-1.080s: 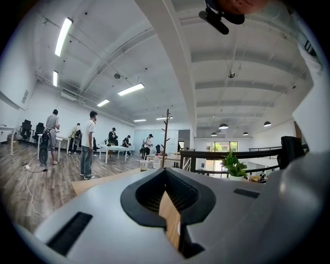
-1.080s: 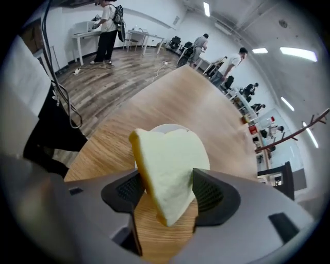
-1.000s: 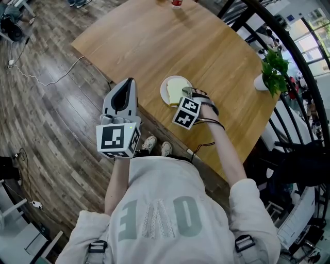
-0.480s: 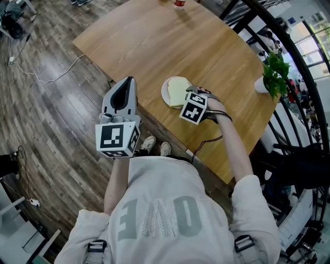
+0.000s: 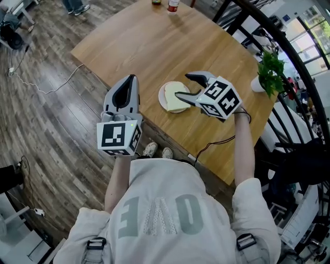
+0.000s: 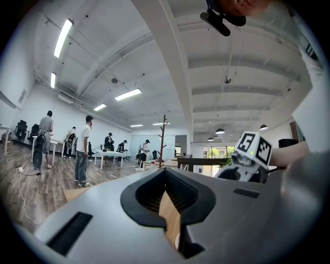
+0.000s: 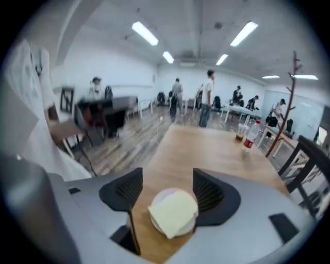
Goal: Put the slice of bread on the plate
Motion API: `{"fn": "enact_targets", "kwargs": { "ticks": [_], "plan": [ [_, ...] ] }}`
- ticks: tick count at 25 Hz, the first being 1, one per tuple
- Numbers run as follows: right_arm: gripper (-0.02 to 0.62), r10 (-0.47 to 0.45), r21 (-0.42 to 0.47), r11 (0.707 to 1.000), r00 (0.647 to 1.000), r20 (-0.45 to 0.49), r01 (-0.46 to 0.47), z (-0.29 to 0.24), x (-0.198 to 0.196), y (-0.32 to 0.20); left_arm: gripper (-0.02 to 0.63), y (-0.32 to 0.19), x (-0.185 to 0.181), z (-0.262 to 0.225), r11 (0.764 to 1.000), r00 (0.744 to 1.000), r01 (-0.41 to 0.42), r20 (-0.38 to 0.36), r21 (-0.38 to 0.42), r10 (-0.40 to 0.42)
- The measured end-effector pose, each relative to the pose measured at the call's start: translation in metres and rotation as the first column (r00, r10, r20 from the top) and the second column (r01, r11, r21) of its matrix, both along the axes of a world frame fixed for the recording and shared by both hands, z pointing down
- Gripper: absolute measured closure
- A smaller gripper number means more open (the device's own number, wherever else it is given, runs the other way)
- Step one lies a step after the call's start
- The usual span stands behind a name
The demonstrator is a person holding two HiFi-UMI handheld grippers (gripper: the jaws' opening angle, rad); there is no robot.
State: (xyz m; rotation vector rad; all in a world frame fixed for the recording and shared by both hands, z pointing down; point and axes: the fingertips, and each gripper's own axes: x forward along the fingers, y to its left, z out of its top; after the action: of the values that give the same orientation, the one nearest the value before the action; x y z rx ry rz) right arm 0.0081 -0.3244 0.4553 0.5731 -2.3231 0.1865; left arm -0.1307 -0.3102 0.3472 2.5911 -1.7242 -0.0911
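Note:
A pale slice of bread (image 5: pixel 176 96) lies on a small white plate (image 5: pixel 163 103) near the front edge of the wooden table (image 5: pixel 154 41). My right gripper (image 5: pixel 181 85) hangs in the air just above and right of the plate, tilted down at it. Its jaws stand wide and are closing a little, with nothing between them. In the right gripper view the bread (image 7: pixel 174 212) and plate (image 7: pixel 166 194) show below, between the two pads, untouched. My left gripper (image 5: pixel 129 80) is held level off the table's near edge, jaws together, holding nothing.
A potted plant (image 5: pixel 270 71) stands at the table's right end. Bottles (image 5: pixel 174 4) sit at the far edge. A black curved railing (image 5: pixel 291 49) runs past on the right. A cable (image 5: pixel 46 82) lies on the wood floor at left. People stand far off in the room.
My right gripper has let the bread lie on the plate and risen well above it, tilting downward with jaws wide. The left gripper has stayed where it was.

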Motion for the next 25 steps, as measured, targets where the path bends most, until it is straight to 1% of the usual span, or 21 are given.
{"fn": "enact_targets", "kwargs": {
  "ticks": [1,2,3,4,5,6,7,8,10,11,12,13,15,16,17,18,20,21,23,25],
  "plan": [
    [0.285,0.038,-0.001,0.999,0.989,0.142,-0.039,-0.03,-0.003,-0.003,0.6,0.0,0.003,-0.004,1.0,1.0,-0.008,-0.002,0.011,0.008],
    [0.294,0.074,-0.009,0.997,0.956,0.283,-0.075,-0.06,-0.005,-0.005,0.6,-0.001,0.007,-0.009,1.0,1.0,-0.018,-0.002,0.024,0.018],
    [0.323,0.102,-0.009,0.994,0.908,0.407,-0.107,-0.09,-0.004,-0.006,0.6,-0.001,0.011,-0.013,0.999,1.0,-0.027,-0.002,0.036,0.027],
    [0.392,0.118,0.007,0.99,0.855,0.506,-0.141,-0.116,0.0,-0.007,0.6,0.0,0.014,-0.017,0.998,0.999,-0.036,-0.002,0.046,0.036],
    [0.458,0.128,0.038,0.982,0.806,0.578,-0.183,-0.14,0.006,-0.007,0.6,0.001,0.017,-0.021,0.998,0.999,-0.044,-0.004,0.055,0.044],
    [0.507,0.135,0.078,0.969,0.763,0.632,-0.236,-0.16,0.013,-0.006,0.6,0.002,0.02,-0.025,0.997,0.999,-0.05,-0.007,0.063,0.051],
    [0.531,0.145,0.114,0.947,0.72,0.679,-0.299,-0.178,0.021,-0.004,0.6,0.003,0.021,-0.029,0.996,0.998,-0.056,-0.008,0.073,0.056],
    [0.551,0.155,0.14,0.92,0.668,0.727,-0.366,-0.196,0.031,0.0,0.6,0.003,0.022,-0.034,0.994,0.998,-0.06,-0.008,0.086,0.061],
    [0.571,0.15,0.165,0.858,0.545,0.825,-0.487,-0.228,0.049,0.013,0.6,0.004,0.024,-0.045,0.991,0.998,-0.067,-0.001,0.117,0.067],
    [0.578,0.132,0.181,0.823,0.491,0.861,-0.539,-0.24,0.057,0.023,0.6,0.006,0.025,-0.05,0.989,0.998,-0.069,0.004,0.133,0.069],
    [0.578,0.113,0.206,0.779,0.455,0.883,-0.592,-0.248,0.064,0.034,0.6,0.008,0.025,-0.057,0.986,0.998,-0.07,0.009,0.148,0.069],
    [0.578,0.101,0.237,0.725,0.439,0.893,-0.647,-0.252,0.07,0.045,0.6,0.011,0.025,-0.064,0.984,0.997,-0.071,0.015,0.166,0.069],
    [0.578,0.113,0.285,0.607,0.436,0.893,-0.742,-0.249,0.078,0.062,0.6,0.019,0.027,-0.083,0.976,0.997,-0.074,0.022,0.205,0.07],
    [0.578,0.134,0.294,0.566,0.438,0.889,-0.77,-0.244,0.079,0.068,0.6,0.022,0.027,-0.093,0.971,0.997,-0.076,0.024,0.226,0.072],
    [0.578,0.159,0.297,0.54,0.442,0.883,-0.788,-0.235,0.077,0.074,0.6,0.025,0.028,-0.101,0.967,0.997,-0.078,0.024,0.243,0.074],
    [0.578,0.185,0.299,0.524,0.45,0.874,-0.797,-0.226,0.074,0.079,0.6,0.027,0.029,-0.108,0.964,0.997,-0.081,0.026,0.255,0.077],
    [0.578,0.233,0.312,0.504,0.475,0.849,-0.805,-0.21,0.068,0.086,0.6,0.032,0.029,-0.116,0.959,0.996,-0.087,0.034,0.271,0.081],
    [0.578,0.252,0.322,0.5,0.491,0.834,-0.804,-0.203,0.065,0.089,0.6,0.033,0.029,-0.119,0.957,0.996,-0.087,0.039,0.278,0.079],
    [0.58,0.278,0.338,0.5,0.517,0.809,-0.797,-0.193,0.06,0.09,0.6,0.034,0.029,-0.123,0.954,0.996,-0.085,0.044,0.288,0.076],
    [0.58,0.293,0.343,0.497,0.526,0.799,-0.797,-0.189,0.061,0.089,0.6,0.035,0.029,-0.125,0.953,0.996,-0.083,0.047,0.291,0.073]
  ]
}}
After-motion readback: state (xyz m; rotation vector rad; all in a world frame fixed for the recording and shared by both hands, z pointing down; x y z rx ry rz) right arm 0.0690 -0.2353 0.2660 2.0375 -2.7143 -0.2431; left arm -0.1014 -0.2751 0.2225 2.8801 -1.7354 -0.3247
